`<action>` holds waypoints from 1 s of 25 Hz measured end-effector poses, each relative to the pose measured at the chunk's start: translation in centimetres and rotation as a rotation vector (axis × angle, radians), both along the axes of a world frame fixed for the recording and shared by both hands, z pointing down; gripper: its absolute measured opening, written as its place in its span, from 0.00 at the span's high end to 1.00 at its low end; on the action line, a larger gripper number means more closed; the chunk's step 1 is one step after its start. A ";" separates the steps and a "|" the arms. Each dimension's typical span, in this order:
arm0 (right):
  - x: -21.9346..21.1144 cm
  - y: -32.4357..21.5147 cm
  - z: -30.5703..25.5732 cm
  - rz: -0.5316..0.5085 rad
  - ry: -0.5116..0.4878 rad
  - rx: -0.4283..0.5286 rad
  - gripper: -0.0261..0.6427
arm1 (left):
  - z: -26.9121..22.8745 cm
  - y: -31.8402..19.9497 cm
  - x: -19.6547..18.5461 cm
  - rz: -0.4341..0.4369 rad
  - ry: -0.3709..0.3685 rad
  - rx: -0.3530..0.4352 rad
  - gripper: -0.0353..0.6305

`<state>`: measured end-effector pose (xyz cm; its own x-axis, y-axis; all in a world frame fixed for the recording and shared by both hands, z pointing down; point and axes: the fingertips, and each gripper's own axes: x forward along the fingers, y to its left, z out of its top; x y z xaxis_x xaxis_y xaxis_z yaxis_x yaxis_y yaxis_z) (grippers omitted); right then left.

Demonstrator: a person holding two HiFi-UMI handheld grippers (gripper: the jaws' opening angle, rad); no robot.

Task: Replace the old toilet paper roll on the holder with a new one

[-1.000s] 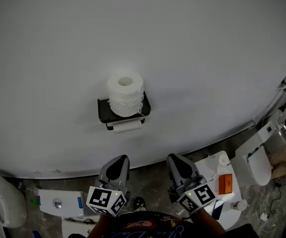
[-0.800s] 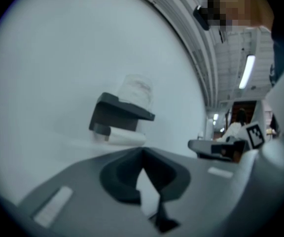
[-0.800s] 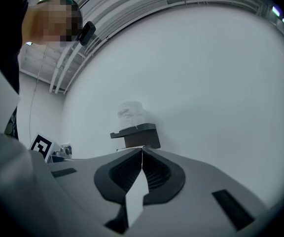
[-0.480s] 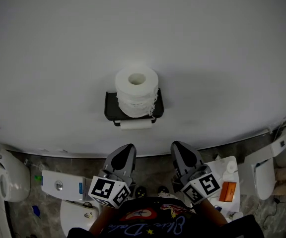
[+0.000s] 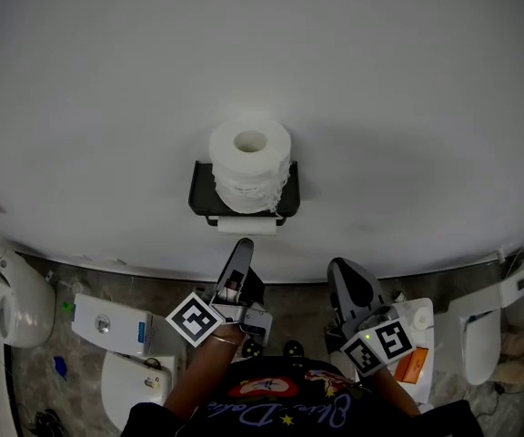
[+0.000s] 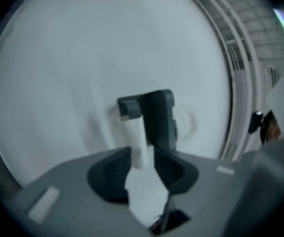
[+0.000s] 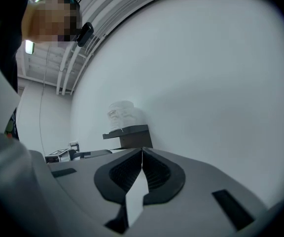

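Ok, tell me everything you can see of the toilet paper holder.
The holder is a black, metal-looking shelf fixed to the white wall. A full roll stands on end on its top. Under the shelf a thin old roll, nearly spent, hangs level. Nothing else touches it.

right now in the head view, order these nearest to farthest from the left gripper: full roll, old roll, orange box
From the left gripper, its jaws just opening, nothing gripped between them:
1. old roll, just ahead, under the holder
2. full roll, on top of the holder
3. orange box, low at far right
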<state>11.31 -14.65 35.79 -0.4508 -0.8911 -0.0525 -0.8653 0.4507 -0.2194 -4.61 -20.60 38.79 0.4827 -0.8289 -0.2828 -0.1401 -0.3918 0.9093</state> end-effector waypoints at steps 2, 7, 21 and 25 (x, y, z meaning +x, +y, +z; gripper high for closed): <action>0.5 -0.1 0.1 0.007 0.001 -0.002 0.94 | 0.3 -0.6 0.0 -0.014 0.047 -0.007 0.73; 1.6 -0.5 -0.2 0.021 0.000 0.006 0.94 | 0.4 -2.7 0.2 0.004 0.269 -0.009 0.66; 5.2 0.7 0.3 0.120 -0.018 -0.018 0.94 | 0.2 -3.6 4.0 0.064 0.275 0.013 0.68; 7.3 1.9 0.6 0.180 -0.027 -0.028 0.94 | 0.1 -3.4 8.5 0.179 0.265 0.006 0.68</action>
<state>18.56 -12.78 36.35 -0.2823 -0.9586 -0.0365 -0.9252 0.2821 -0.2539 3.90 -23.97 38.84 0.5301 -0.7353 -0.4223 0.1728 -0.3939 0.9028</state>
